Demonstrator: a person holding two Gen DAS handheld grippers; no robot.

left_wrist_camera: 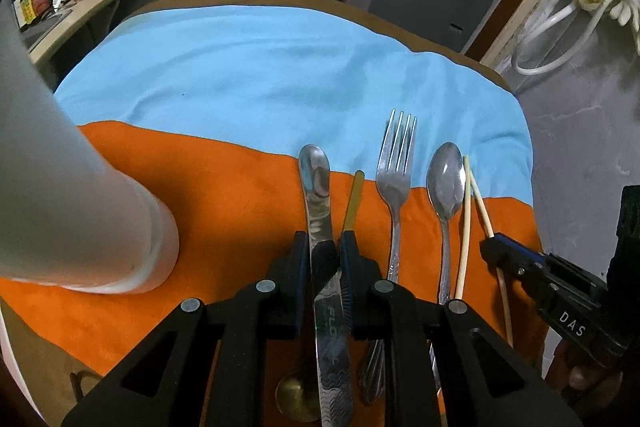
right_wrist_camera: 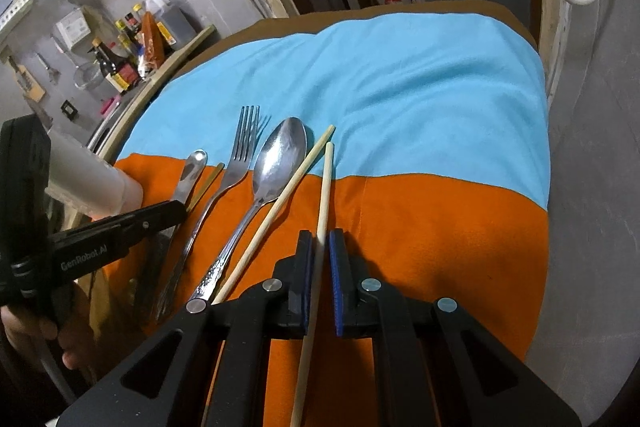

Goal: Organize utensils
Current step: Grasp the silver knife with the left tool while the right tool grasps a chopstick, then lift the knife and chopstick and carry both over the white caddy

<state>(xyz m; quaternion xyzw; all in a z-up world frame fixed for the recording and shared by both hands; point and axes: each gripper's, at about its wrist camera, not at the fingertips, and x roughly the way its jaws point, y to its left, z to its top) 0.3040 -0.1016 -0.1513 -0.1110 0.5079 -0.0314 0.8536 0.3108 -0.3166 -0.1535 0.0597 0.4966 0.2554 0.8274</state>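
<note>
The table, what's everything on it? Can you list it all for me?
knife: one, silver, on the orange cloth, held in the left tongs
gold stick: one, gold, beside the knife; what it is I cannot tell
fork: one, silver, across the orange and blue cloths
spoon: one, silver, right of the fork
chopsticks: two, pale wood, right of the spoon; one held in the right tongs
cup: one, white, upside down on the orange cloth, far left
orange cloth: one, near half of the table
blue cloth: one, far half
left tongs: black with blue pads, shut on the knife
right tongs: black with blue pads, shut on a chopstick
</note>
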